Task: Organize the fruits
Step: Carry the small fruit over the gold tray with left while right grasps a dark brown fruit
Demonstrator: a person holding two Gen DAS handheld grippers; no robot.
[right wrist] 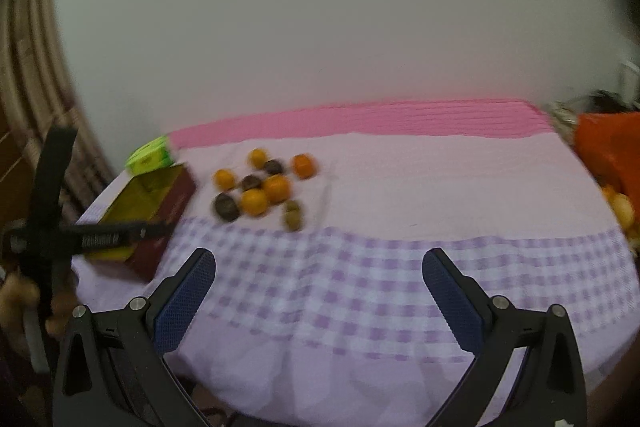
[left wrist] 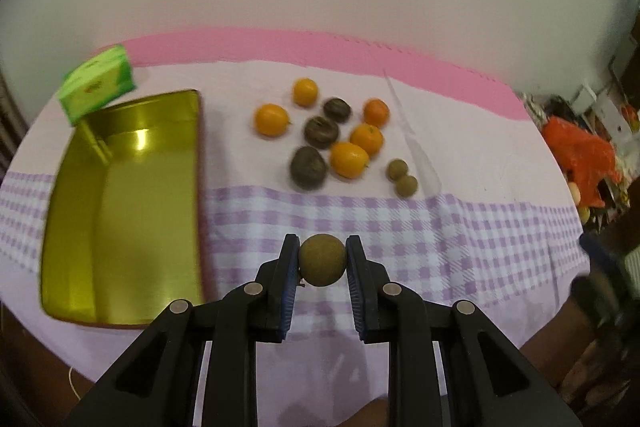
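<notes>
My left gripper [left wrist: 322, 259] is shut on a small round brown-green fruit [left wrist: 322, 259], held above the checked cloth to the right of the gold tin box [left wrist: 120, 211]. A cluster of fruit lies farther back: several oranges [left wrist: 349, 159], three dark brown fruits [left wrist: 309, 167] and two small brown-green fruits [left wrist: 402, 177]. My right gripper [right wrist: 319, 291] is open and empty, low over the near part of the table. In the right wrist view the fruit cluster [right wrist: 260, 191] and the tin box [right wrist: 148, 211] sit at the far left, with the left gripper's body [right wrist: 52, 227] over the box.
A green carton [left wrist: 96, 87] stands behind the tin box. A pink band [left wrist: 320, 47] runs along the table's back by a white wall. Orange cloth and clutter [left wrist: 580, 155] lie off the right edge.
</notes>
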